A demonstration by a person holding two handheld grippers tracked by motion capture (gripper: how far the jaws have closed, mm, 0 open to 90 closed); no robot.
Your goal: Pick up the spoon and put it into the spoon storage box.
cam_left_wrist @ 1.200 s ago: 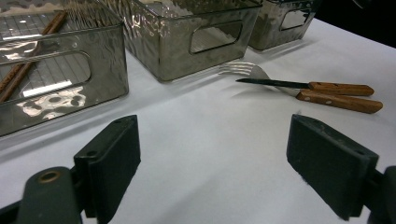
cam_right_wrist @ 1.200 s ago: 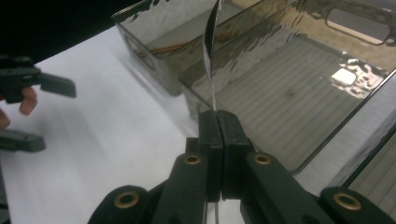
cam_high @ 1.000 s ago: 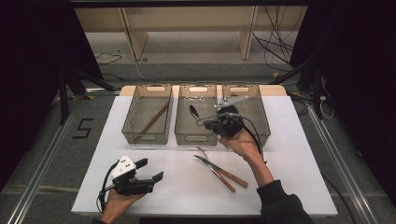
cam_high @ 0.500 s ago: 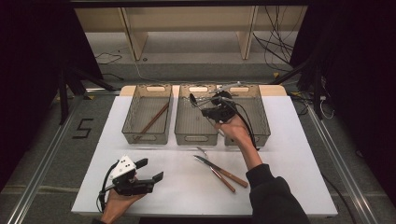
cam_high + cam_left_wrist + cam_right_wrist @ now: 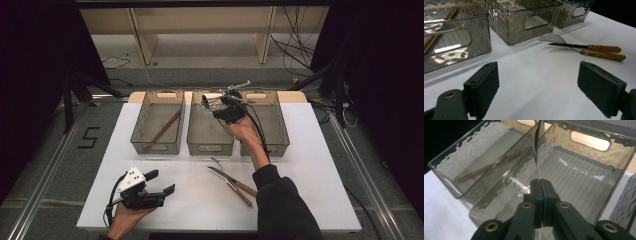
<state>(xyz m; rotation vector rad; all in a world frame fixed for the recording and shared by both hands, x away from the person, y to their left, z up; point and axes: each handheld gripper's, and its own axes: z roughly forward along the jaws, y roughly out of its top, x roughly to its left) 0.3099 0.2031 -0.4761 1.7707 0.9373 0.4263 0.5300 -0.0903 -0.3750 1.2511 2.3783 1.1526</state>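
My right gripper [image 5: 220,107] [image 5: 540,182] is shut on the thin handle of a metal spoon [image 5: 205,101] [image 5: 537,147]. It holds the spoon above the far part of the middle smoky plastic bin [image 5: 210,145] [image 5: 584,202], bowl pointing away. My left gripper [image 5: 161,181] [image 5: 541,87] rests at the near left of the white table, jaws wide open with nothing between them. A fork [image 5: 216,162] [image 5: 554,38] and a wooden-handled knife [image 5: 227,179] [image 5: 584,46] lie crossed on the table in front of the bins.
Three bins stand in a row at the back. The left bin [image 5: 150,145] [image 5: 456,47] holds brown chopsticks [image 5: 164,126] [image 5: 481,171]. The right bin [image 5: 280,135] sits under my right forearm. A cable trails from the right gripper along the arm.
My right hand has carried the spoon away from me and to the left, from over the right bin to over the middle bin. The left gripper has stayed still.
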